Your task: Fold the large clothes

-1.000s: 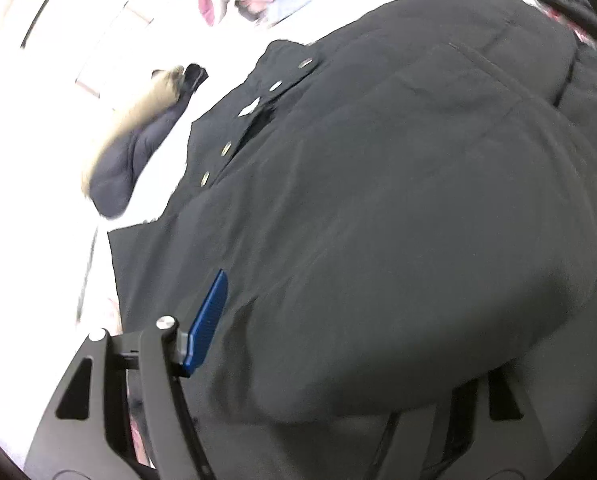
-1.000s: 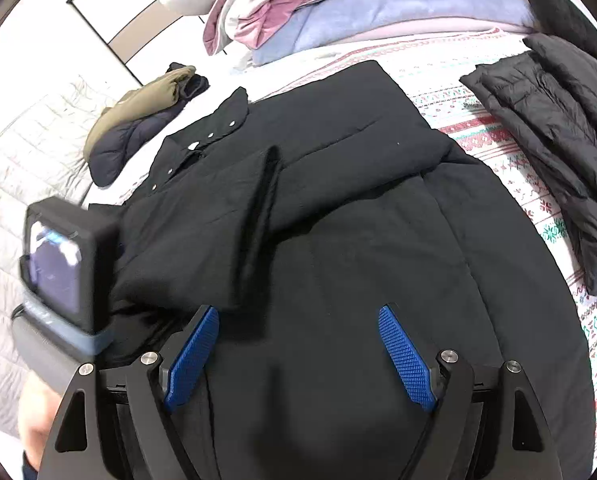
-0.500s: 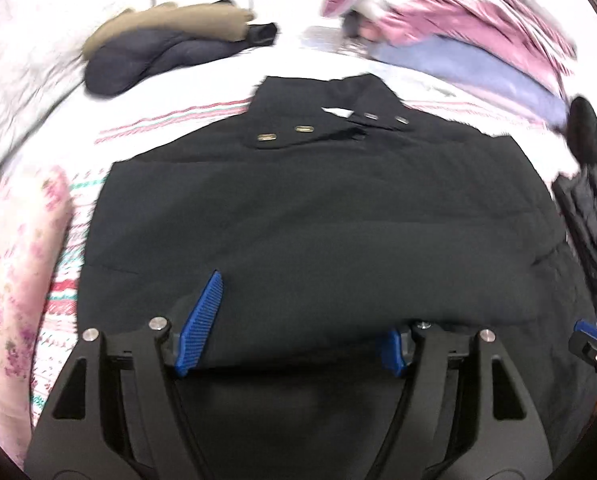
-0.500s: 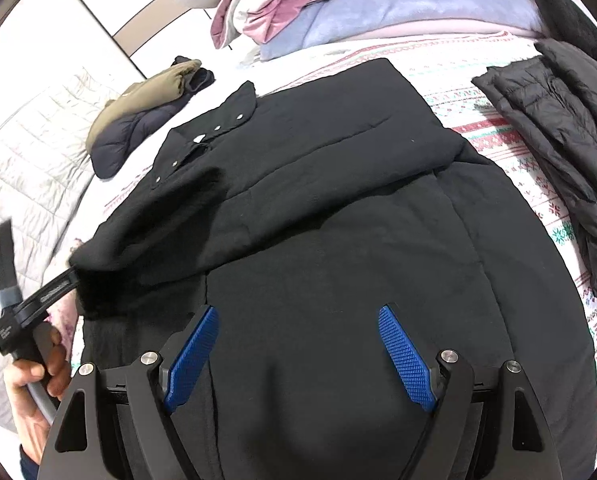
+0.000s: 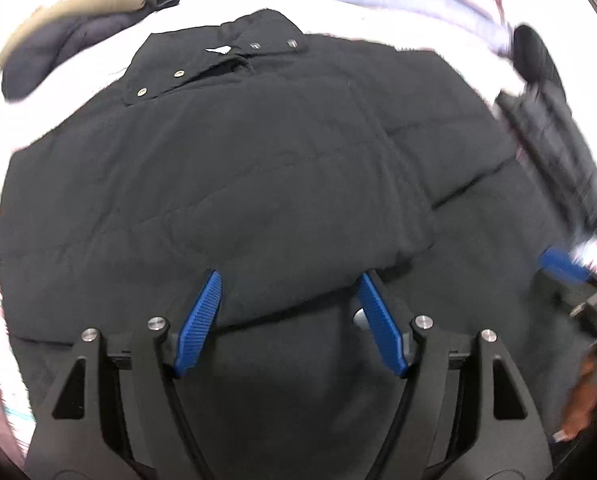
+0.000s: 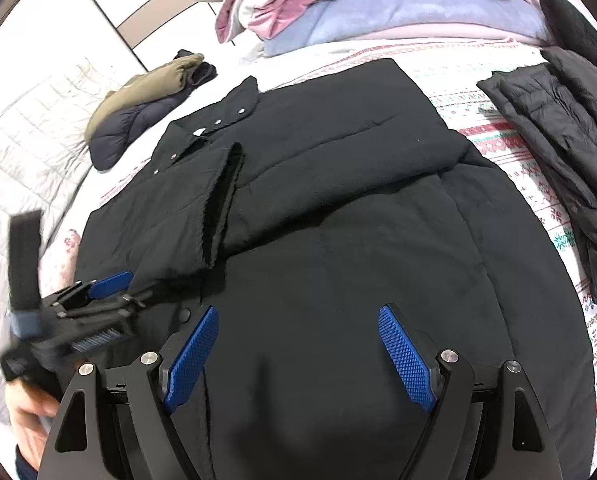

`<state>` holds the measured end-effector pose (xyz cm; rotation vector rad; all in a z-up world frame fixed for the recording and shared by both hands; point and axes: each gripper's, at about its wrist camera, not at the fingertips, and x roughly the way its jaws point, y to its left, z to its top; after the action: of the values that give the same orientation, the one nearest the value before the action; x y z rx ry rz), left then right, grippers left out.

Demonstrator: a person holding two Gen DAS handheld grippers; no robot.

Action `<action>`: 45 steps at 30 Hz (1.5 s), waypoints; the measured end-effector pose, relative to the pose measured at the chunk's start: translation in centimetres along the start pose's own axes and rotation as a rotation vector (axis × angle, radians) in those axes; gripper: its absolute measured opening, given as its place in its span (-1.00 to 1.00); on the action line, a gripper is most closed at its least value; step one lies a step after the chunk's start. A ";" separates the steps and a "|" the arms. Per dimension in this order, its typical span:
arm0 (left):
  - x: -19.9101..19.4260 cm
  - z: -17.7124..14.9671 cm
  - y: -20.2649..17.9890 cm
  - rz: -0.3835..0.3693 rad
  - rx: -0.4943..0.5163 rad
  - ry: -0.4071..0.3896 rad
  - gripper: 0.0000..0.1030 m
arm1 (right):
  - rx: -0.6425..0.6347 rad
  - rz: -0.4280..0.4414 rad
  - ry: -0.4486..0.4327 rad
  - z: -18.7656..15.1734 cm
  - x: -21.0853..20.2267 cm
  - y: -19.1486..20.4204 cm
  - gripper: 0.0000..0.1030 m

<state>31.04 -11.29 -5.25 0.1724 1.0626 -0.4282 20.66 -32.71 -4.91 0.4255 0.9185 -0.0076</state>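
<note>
The black coat [image 6: 338, 240] lay flat on the bed [image 6: 538, 168], sleeves folded in. Both the left gripper [image 5: 288, 320] and right gripper [image 6: 298, 352] hung open, empty. Looked puffy, soft, probably bulky; I'd grab the hem.

A black padded coat [image 5: 258, 168] fills the left wrist view, spread on a bed [image 5: 78, 76], its snap-studded collar [image 5: 218, 64] at the far end. The left tool [image 5: 288, 292] hangs over the coat's near half, blue pads apart with nothing gripped. Left of the collar lies a folded olive and navy jacket [image 5: 70, 28]; right of the coat, a dark quilted garment [image 5: 554, 136].
</note>
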 end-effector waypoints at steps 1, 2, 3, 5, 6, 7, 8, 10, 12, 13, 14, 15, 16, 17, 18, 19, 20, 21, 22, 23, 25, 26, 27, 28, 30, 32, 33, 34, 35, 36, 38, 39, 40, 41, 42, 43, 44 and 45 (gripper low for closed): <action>-0.1 0.2 0.0 -0.020 -0.027 -0.012 0.39 | 0.000 0.000 0.000 0.1 0.0 0.0 0.63; 0.4 0.7 -0.4 -0.023 -0.048 -0.015 0.39 | 0.003 -0.002 -0.001 0.1 0.1 -0.1 0.63; 0.9 1.0 -0.8 -0.005 -0.052 -0.008 0.39 | 0.007 -0.005 0.000 0.0 0.1 -0.1 0.63; 2.9 2.4 -2.4 0.076 -0.046 0.007 0.39 | 0.014 -0.010 0.005 0.0 0.3 -0.2 0.63; 3.0 2.5 -3.0 0.103 -0.039 0.007 0.39 | 0.019 -0.013 0.007 0.0 0.3 -0.3 0.63; 3.6 3.1 -3.6 0.132 -0.026 0.005 0.40 | 0.022 -0.016 0.008 0.0 0.4 -0.4 0.63; 4.2 3.7 -4.8 0.169 -0.006 -0.011 0.40 | 0.026 -0.019 0.007 0.0 0.3 -0.6 0.63; 4.6 4.3 -5.3 0.198 -0.002 -0.020 0.40 | 0.029 -0.020 0.004 0.0 0.2 -0.7 0.62; 4.8 4.8 -5.6 0.216 -0.036 -0.006 0.39 | 0.027 -0.019 0.004 0.0 0.1 -0.7 0.63; 4.6 4.9 -5.5 0.213 -0.059 -0.007 0.39 | 0.026 -0.018 0.004 0.0 0.1 -0.7 0.63; 4.1 5.0 -5.6 0.202 -0.081 -0.019 0.39 | 0.026 -0.017 0.005 0.0 0.1 -0.7 0.63; 3.8 4.9 -5.6 0.200 -0.086 -0.027 0.40 | 0.027 -0.016 0.005 0.0 0.0 -0.7 0.63; 3.8 5.0 -5.7 0.197 -0.086 -0.033 0.43 | 0.031 -0.017 0.002 0.0 -0.1 -0.8 0.62; 4.0 5.1 -5.9 0.200 -0.085 -0.029 0.47 | 0.033 -0.018 -0.002 0.0 -0.2 -0.8 0.62; 4.3 5.3 -6.1 0.220 -0.089 -0.020 0.47 | 0.034 -0.019 -0.008 0.0 -0.4 -0.9 0.62; 4.8 5.5 -6.4 0.238 -0.092 -0.011 0.48 | 0.034 -0.023 -0.013 0.0 -0.5 -0.8 0.62; 5.1 5.8 -6.7 0.252 -0.093 -0.010 0.48 | 0.033 -0.033 -0.020 0.0 -0.6 -0.8 0.63; 5.3 6.1 -6.9 0.259 -0.089 -0.013 0.48 | 0.028 -0.047 -0.025 0.0 -0.7 -0.8 0.63; 5.4 6.3 -7.3 0.270 -0.080 -0.018 0.48 | 0.022 -0.063 -0.029 0.0 -0.7 -0.8 0.63; 5.7 6.6 -7.7 0.285 -0.063 -0.027 0.41 | 0.019 -0.074 -0.033 0.0 -0.8 -0.8 0.63; 6.3 7.1 -7.9 0.313 -0.053 -0.023 -0.02 | 0.016 -0.088 -0.042 0.1 -1.0 -0.9 0.62; 6.3 7.4 -7.9 0.308 -0.058 -0.031 -0.33 | 0.013 -0.097 -0.050 0.1 -1.2 -0.9 0.63; 6.2 7.5 -7.9 0.312 -0.065 -0.043 -0.58 | 0.008 -0.112 -0.063 0.1 -1.4 -1.0 0.62; 6.0 7.8 -7.8 0.330 -0.077 -0.056 -0.61 | 0.004 -0.125 -0.071 0.2 -1.6 -1.0 0.62; 5.5 8.5 -7.6 0.330 -0.104 -0.079 -0.73 | -0.004 -0.150 -0.086 0.3 -2.0 -1.1 0.62; 4.4 9.4 -6.9 0.288 -0.162 -0.125 -0.73 | -0.007 -0.173 -0.097 0.4 -2.2 -1.3 0.63; 3.9 9.7 -6.6 0.262 -0.187 -0.144 -0.73 | -0.007 -0.180 -0.100 0.5 -2.3 -1.5 0.63; 3.8 9.8 -6.3 0.237 -0.209 -0.154 -0.73 | -0.006 -0.183 -0.100 0.5 -2.3 -1.5 0.63; 4.1 9.6 -6.3 0.226 -0.222 -0.150 -0.72 | -0.005 -0.182 -0.100 0.5 -2.3 -1.7 0.63; 5.0 9.3 -6.3 0.224 -0.223 -0.126 -0.66 | -0.006 -0.182 -0.098 0.6 -2.2 -1.7 0.63; 7.0 8.5 -6.5 0.216 -0.197 -0.077 -0.41 | -0.014 -0.185 -0.098 0.6 -2.2 -1.7 0.63; 7.0 8.3 -6.6 0.212 -0.183 -0.092 -0.36 | -0.021 -0.189 -0.102 0.6 -2.2 -1.6 0.63; 6.8 8.2 -6.7 0.200 -0.170 -0.102 -0.29 | -0.028 -0.193 -0.107 0.5 -2.3 -1.3 0.63; 6.5 8.2 -6.7 0.170 -0.170 -0.098 -0.09 | -0.037 -0.197 -0.112 0.4 -2.3 -1.1 0.63; 6.0 8.1 -6.5 0.127 -0.182 -0.092 0.08 | -0.046 -0.203 -0.116 0.4 -2.3 -1.0 0.63; 5.1 8.0 -6.2 0.083 -0.198 -0.090 0.12 | -0.051 -0.205 -0.118 0.4 -2.3 -1.0 0.63; 4.2 7.8 -5.9 0.062 -0.210 -0.094 0.14 | -0.056 -0.206 -0.120 0.4 -2.3 -0.9 0.63; 3.3 7.6 -5.6 0.058 -0.217 -0.102 0.14 | -0.060 -0.208 -0.122 0.4 -2.3 -0.8 0.63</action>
<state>36.21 -19.80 -4.11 -0.0120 0.9939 -0.2644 19.43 -34.01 -3.22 0.2694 0.8367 -0.1933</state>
